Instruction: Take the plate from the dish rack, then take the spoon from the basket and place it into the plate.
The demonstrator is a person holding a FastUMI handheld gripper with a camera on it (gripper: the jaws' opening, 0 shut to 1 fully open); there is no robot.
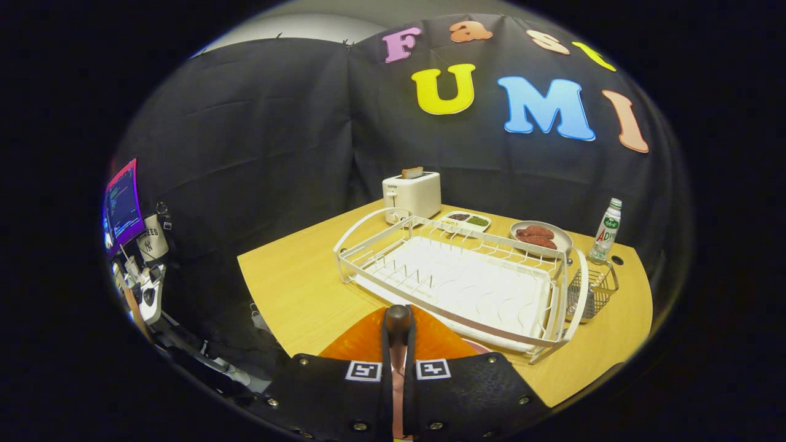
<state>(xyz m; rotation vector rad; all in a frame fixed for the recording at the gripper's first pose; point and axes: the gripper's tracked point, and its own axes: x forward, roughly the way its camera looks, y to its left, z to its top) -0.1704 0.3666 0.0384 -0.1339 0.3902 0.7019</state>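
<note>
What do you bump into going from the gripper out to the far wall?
Gripper shut on the orange plate → dish rack → small two-part dish → toaster.

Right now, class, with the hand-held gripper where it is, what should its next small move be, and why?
Probably lower the orange plate onto the bare table beside the dish rack and release. The hand-held gripper appears shut on its rim, the rack holds no dishes, and the spoon waits in the wire basket.

Glossy orange plate [362, 344]; white wire dish rack [457, 279] (metal); woodgrain table [295, 288]
</note>
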